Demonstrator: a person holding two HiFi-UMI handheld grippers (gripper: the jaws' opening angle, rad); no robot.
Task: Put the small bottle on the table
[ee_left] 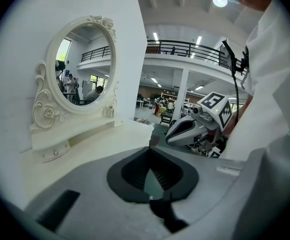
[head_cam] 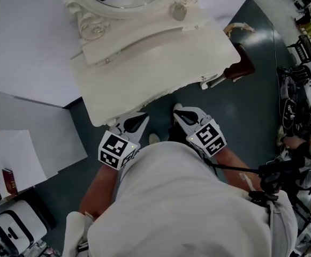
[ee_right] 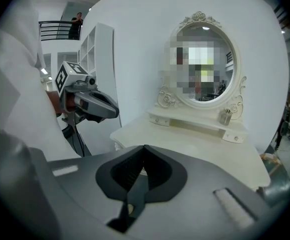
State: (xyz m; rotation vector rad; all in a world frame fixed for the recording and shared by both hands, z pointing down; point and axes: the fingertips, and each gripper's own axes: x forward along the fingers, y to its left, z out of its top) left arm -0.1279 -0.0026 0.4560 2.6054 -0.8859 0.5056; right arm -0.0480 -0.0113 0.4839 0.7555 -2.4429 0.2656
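The small bottle (head_cam: pixel 179 10) stands upright on the raised shelf of a white dressing table (head_cam: pixel 144 74), at the right foot of the oval mirror. It also shows in the left gripper view, small bottle (ee_left: pixel 111 112), and in the right gripper view, small bottle (ee_right: pixel 226 116). My left gripper (head_cam: pixel 142 117) hovers at the table's near edge, shut and empty. My right gripper (head_cam: pixel 178 110) hangs just off that edge beside it, also shut with nothing in it. Both are a table's depth away from the bottle. Each sees the other: right gripper (ee_left: pixel 184 131), left gripper (ee_right: pixel 92 104).
The oval mirror (ee_left: pixel 85 64) in its carved frame rises behind the shelf. White panels (head_cam: pixel 21 42) stand left of the table. A brown seat (head_cam: pixel 242 67) sits at the table's right corner. Cables and gear (head_cam: pixel 300 116) crowd the floor at right, boxes (head_cam: pixel 10 218) at lower left.
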